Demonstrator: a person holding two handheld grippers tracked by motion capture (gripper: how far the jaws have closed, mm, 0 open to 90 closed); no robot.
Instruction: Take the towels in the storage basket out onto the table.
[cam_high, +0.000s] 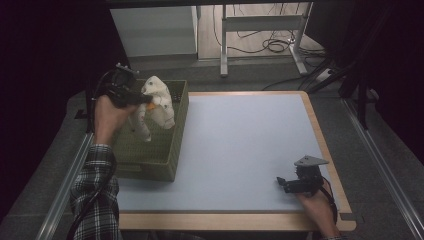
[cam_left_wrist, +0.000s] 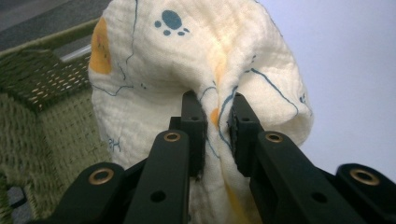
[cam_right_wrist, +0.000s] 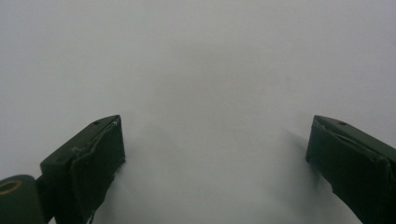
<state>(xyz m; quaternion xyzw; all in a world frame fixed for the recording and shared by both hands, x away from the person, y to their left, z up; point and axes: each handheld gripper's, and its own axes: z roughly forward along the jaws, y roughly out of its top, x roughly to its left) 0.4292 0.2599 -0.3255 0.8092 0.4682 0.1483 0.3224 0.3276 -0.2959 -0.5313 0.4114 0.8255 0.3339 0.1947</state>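
The left gripper (cam_high: 145, 98) pinches a cream cloth (cam_high: 156, 106) above the green basket (cam_high: 150, 167), while the right gripper (cam_high: 283, 182) rests wide open and empty on the table (cam_high: 240, 145)

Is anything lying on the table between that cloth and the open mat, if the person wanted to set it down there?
Nothing visible does. The left hand-held gripper holds the cloth above the green basket, whose right wall lies beside the bare mat. The right hand-held gripper rests open near the mat's front right corner.

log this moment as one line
left gripper: shut on cloth, held over basket | right gripper: open, low over table
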